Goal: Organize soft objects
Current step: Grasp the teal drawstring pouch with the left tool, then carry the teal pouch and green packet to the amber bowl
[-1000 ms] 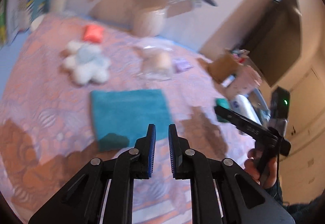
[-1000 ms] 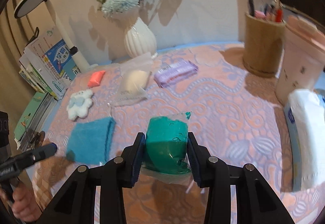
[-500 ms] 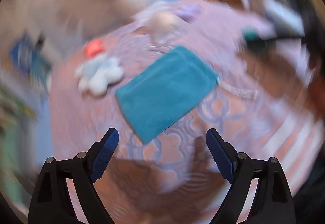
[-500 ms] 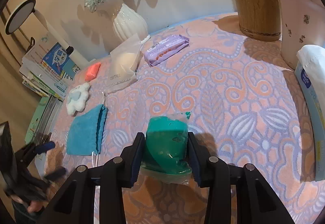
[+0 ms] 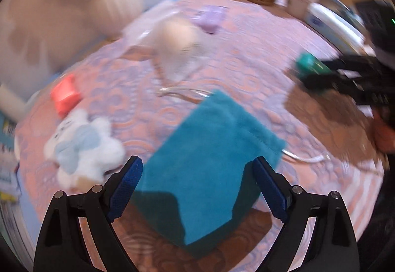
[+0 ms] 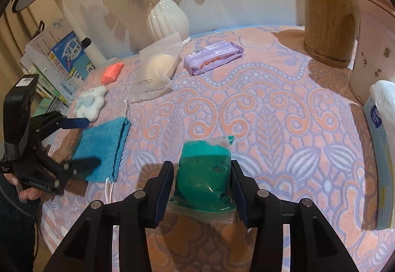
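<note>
So the left gripper [image 5: 197,188] hangs over the teal drawstring pouch [image 6: 102,151], its fingers [image 5: 128,188] spread wide after just opening up, nothing pinched between them; the pouch lies flat below, near the bench's left edge. The right gripper [image 6: 201,194] has the green putty pack [image 6: 203,173] between its fingers, which have just eased apart a bit, and there's a visible gap on the left side, so it isn't really clamped.

Open room: a big bare stretch of patterned cloth [image 6: 271,111] runs across the middle and right of the bench.

Containers: a wooden pen cup [image 6: 329,25] full of pens sits at the back right, a pink bin [image 6: 370,49] just beside it, and a tissue box [image 6: 380,124] along the right edge with a tissue poking out. A white vase [image 6: 167,17] holds blue and white flowers at the back. A clear bag [image 6: 155,69] holds a cream ball.

Also lying loose: a purple packet [image 6: 213,54], an orange block [image 6: 112,72], and a white-and-blue plush [image 6: 90,103] just behind the pouch. Books [image 6: 56,59] stack up past the left edge.
</note>
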